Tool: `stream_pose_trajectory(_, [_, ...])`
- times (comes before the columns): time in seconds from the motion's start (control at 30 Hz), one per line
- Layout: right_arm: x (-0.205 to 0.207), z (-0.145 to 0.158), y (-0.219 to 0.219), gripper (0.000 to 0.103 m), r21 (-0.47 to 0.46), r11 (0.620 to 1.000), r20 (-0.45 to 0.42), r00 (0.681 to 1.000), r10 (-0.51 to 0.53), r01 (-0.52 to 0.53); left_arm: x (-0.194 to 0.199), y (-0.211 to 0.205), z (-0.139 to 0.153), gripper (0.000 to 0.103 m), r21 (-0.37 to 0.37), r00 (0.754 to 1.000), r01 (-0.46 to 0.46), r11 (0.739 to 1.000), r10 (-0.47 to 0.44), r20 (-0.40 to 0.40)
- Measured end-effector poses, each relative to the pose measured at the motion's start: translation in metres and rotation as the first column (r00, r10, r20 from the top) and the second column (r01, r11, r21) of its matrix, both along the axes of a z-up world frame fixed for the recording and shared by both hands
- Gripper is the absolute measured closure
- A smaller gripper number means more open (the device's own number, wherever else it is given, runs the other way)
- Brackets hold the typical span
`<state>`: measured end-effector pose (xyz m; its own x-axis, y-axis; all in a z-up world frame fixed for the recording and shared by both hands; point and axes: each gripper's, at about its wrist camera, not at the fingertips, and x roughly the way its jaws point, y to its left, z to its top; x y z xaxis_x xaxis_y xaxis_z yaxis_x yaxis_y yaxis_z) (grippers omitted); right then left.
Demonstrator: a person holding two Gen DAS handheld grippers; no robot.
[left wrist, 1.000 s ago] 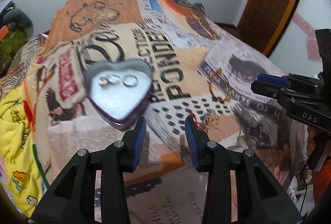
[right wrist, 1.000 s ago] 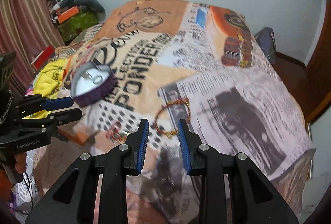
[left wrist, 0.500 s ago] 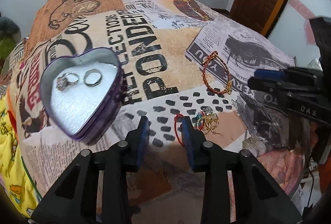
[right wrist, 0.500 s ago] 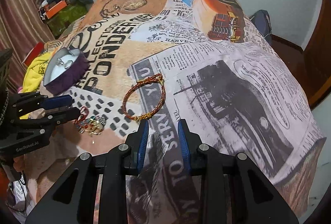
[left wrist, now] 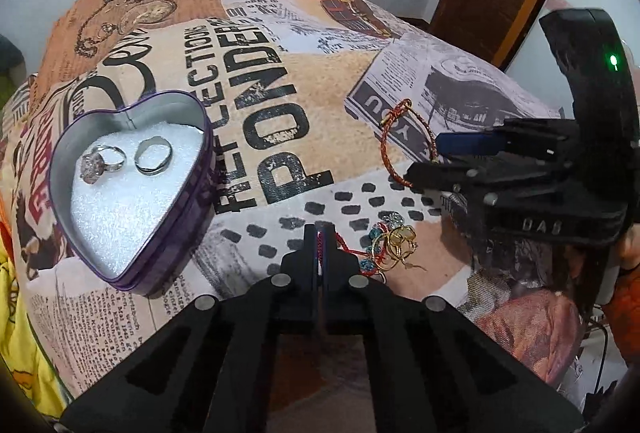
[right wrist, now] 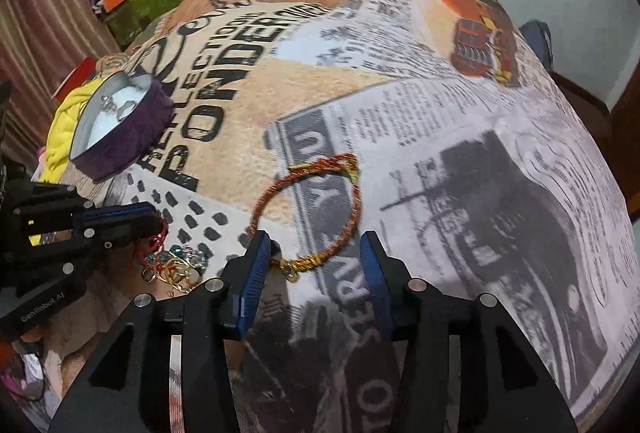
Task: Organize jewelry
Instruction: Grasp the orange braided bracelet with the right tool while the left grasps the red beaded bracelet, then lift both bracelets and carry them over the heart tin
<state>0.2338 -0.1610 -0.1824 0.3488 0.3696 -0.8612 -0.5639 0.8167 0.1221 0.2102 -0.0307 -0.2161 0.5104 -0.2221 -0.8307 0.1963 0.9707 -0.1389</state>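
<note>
The heart-shaped tin (left wrist: 132, 189) lies open on the bed (left wrist: 320, 105) at 9 o'clock and holds two rings (left wrist: 128, 159), probably so other pieces can follow. The left gripper (left wrist: 320, 245) is now closed on the red cord of the charm bracelet (left wrist: 384, 245); half a second ago its fingers were apart. At 3 o'clock the right gripper (right wrist: 312, 253), opened wider than before, straddles the near edge of the red-gold bracelet (right wrist: 316, 209), holding nothing.

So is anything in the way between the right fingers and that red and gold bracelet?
Nothing visible. The right gripper is open, its fingers straddling the near edge of the red and gold bracelet, which lies flat on the blanket with only bare cloth between them.
</note>
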Motion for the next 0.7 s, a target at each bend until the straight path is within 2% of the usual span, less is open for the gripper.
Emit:
stream_pose_trajectory(0.17, [-0.004,-0.003,0.004,0.063,0.004,1.000,0.017,0.999,0.027,-0.027,-0.003,0.007,0.007,0.103,-0.021,0.999,-0.042,0.999,0.043,0.026])
stream_pose_trajectory(0.23, [-0.009,-0.003,0.006,0.080,-0.012,0.999,0.036,0.999,0.040,-0.039,-0.005,0.013,0.014,0.103,-0.041,0.997,-0.060,0.997,0.061,0.041])
stream_pose_trajectory(0.3, [-0.011,-0.003,0.009,0.091,-0.010,0.999,0.039,0.998,0.052,-0.051,-0.007,0.017,0.021,0.103,-0.051,0.996,-0.069,0.996,0.072,0.062])
stream_pose_trajectory(0.33, [-0.011,-0.002,0.010,0.094,-0.011,0.999,0.043,0.998,0.052,-0.051,-0.008,0.019,0.025,0.103,-0.053,0.995,-0.071,0.996,0.075,0.070])
stream_pose_trajectory(0.5, [-0.012,0.003,0.009,0.097,0.044,0.998,0.039,0.999,0.033,-0.035,-0.012,0.025,0.046,0.103,-0.060,0.989,-0.079,0.995,0.086,0.117])
stream_pose_trajectory(0.7, [-0.018,0.021,0.011,0.097,0.075,0.996,0.077,0.996,0.036,-0.042,-0.019,0.033,0.067,0.103,-0.072,0.981,-0.094,0.993,0.105,0.163])
